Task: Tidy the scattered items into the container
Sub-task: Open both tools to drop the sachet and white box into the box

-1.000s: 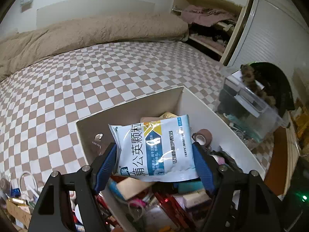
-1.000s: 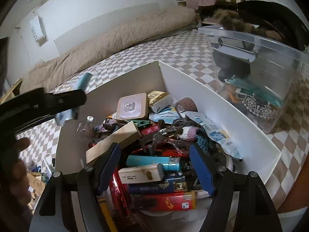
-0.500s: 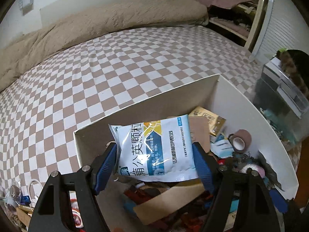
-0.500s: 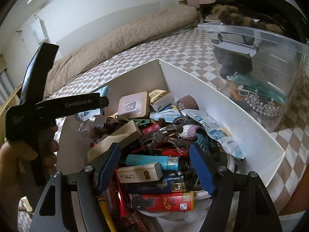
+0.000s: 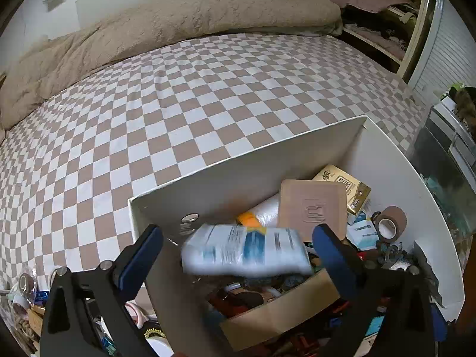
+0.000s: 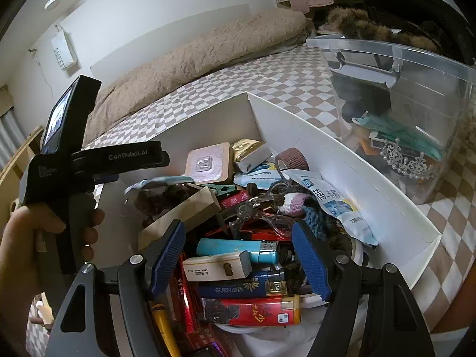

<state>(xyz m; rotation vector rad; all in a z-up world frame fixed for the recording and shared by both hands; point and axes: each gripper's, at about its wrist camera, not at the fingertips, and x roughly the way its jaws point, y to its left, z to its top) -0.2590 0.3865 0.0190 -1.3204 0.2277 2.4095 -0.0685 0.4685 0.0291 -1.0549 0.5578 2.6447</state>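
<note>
The white box (image 5: 253,172) sits on the checkered bed, full of small items. My left gripper (image 5: 238,255) is open above the box's near-left corner. The white-and-blue medicine sachet (image 5: 245,251) is blurred between its fingers, free of them, falling flat into the box. In the right wrist view the sachet (image 6: 160,182) shows as a blurred blue edge over the clutter. My right gripper (image 6: 239,260) is open and empty over the box's (image 6: 342,160) near end, above lighters and a small white carton (image 6: 217,266).
A clear plastic bin (image 6: 395,95) stands right of the box. Loose items (image 5: 23,303) lie left of the box. A brown tape roll (image 5: 389,223), tan card (image 5: 312,208) and cardboard strip (image 5: 279,312) lie in the box. A beige duvet (image 5: 148,35) lies beyond.
My left gripper has opened and let go of the sachet, which drops into the box. The left gripper moved forward over the box. The right gripper has barely moved.
</note>
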